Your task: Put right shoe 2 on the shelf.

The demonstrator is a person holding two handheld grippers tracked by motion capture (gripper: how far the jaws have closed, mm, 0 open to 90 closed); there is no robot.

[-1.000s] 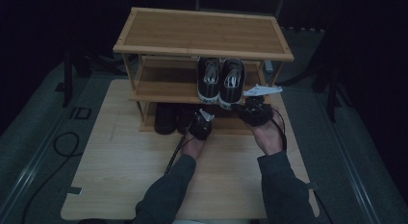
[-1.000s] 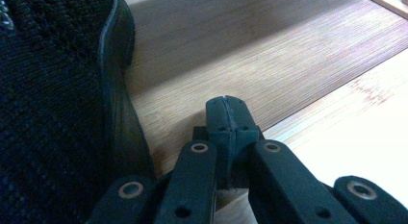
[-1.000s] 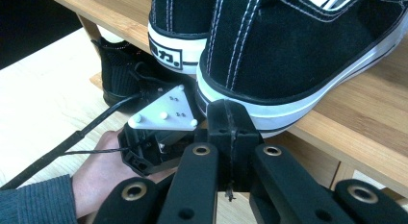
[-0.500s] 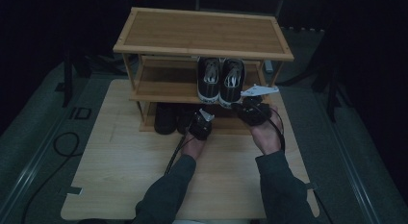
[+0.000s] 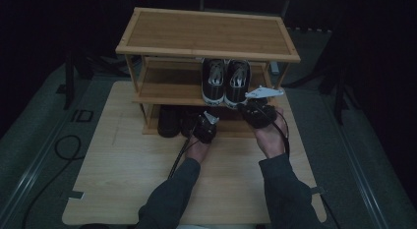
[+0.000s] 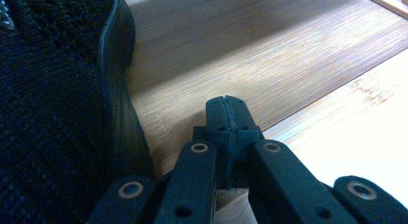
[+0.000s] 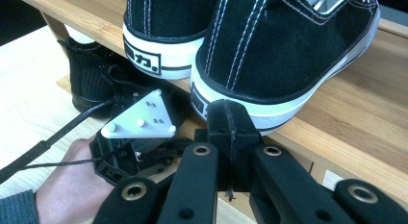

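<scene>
A pair of black sneakers with white soles (image 5: 225,81) stands on the middle shelf of a bamboo shoe rack (image 5: 206,32). Seen from the right gripper view, their heels (image 7: 269,56) face me. My right gripper (image 7: 226,113) is shut and empty, its tips just in front of the nearer sneaker's heel. A black knit shoe (image 6: 53,99) stands on the bottom shelf (image 6: 250,56). Beside it my left gripper (image 6: 226,106) is shut on nothing, low over the shelf's front edge. In the high view the left gripper (image 5: 202,125) and the right gripper (image 5: 254,108) sit side by side at the rack's front.
The rack stands at the far end of a wooden board (image 5: 128,180) on a grey floor. Dark shoes (image 5: 169,121) fill the left of the bottom shelf. A cable (image 5: 64,150) loops on the floor at the left. The rack's top shelf is bare.
</scene>
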